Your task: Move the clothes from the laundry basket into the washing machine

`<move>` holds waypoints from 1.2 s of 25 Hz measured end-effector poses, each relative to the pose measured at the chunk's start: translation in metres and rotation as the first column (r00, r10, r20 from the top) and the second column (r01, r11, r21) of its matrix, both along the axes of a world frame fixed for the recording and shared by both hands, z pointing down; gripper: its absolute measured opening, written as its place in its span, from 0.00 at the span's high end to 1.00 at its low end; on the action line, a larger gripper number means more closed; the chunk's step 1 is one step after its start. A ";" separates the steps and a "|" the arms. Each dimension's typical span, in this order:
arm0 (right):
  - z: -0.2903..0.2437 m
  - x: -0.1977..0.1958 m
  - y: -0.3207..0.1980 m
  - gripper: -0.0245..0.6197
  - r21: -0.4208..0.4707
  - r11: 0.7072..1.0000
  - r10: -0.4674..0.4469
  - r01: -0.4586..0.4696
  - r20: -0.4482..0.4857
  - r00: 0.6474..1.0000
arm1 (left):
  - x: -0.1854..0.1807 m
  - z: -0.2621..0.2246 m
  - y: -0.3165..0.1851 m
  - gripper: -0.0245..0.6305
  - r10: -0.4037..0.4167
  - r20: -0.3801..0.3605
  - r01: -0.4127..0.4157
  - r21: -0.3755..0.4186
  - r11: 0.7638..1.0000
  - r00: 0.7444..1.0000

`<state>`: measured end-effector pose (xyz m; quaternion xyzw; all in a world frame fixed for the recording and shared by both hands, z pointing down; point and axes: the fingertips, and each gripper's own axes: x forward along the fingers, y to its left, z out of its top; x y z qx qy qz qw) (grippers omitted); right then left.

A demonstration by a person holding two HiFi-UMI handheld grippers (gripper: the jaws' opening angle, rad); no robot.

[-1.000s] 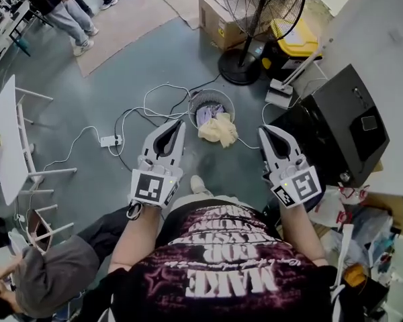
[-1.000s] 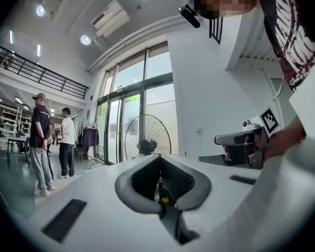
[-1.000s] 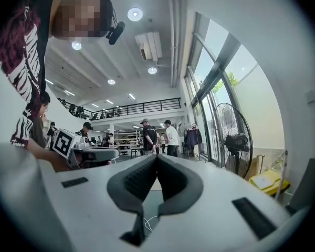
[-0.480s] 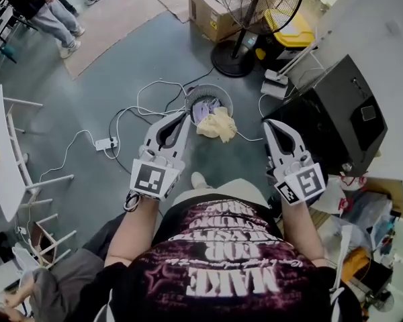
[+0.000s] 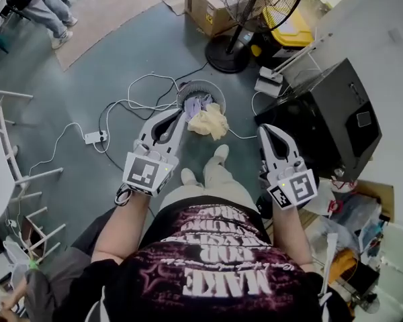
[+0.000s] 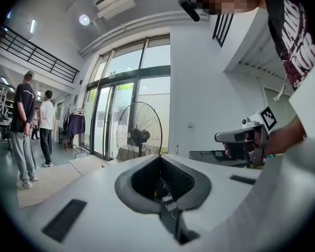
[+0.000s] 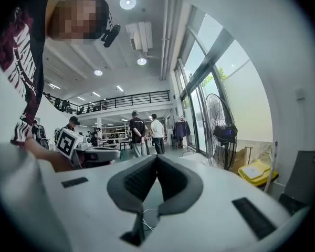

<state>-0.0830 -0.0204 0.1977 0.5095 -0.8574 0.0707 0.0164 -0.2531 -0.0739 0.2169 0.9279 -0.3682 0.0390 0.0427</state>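
Observation:
A round grey laundry basket stands on the floor ahead of me, holding a purple garment. A cream cloth hangs over its near rim. My left gripper is shut and empty, its tip close over the basket's near left rim. The right gripper is shut and empty too, held to the basket's right beside a black box-shaped machine. In the left gripper view the jaws meet on nothing; the right gripper view shows the same. The basket is out of both gripper views.
A pedestal fan stands behind the basket, with a cardboard box and a yellow-lidded tote near it. White cables and a power strip lie on the floor to the left. People stand far left. Clutter sits at right.
I have stepped toward the basket. Both grippers have moved forward and sunk a little, so the left tip now sits by the basket's rim. Both stay shut.

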 end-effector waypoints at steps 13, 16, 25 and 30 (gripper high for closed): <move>0.040 0.026 -0.070 0.95 -0.089 0.991 -0.092 0.097 0.055 0.994 | 0.015 0.020 -0.055 0.97 -0.106 0.032 0.108 -0.061 0.992 0.994; 0.043 0.029 -0.093 0.95 -0.095 0.987 -0.125 0.130 0.056 0.991 | 0.025 0.020 -0.071 0.97 -0.115 0.037 0.117 -0.061 0.991 0.993; 0.062 0.037 -0.137 0.95 -0.129 0.967 -0.210 0.219 0.077 0.975 | 0.045 0.031 -0.105 0.97 -0.158 0.070 0.164 -0.083 0.983 0.985; 0.069 0.042 -0.156 0.95 -0.137 0.957 -0.243 0.254 0.091 0.966 | 0.049 0.031 -0.119 0.97 -0.189 0.083 0.196 -0.082 0.977 0.978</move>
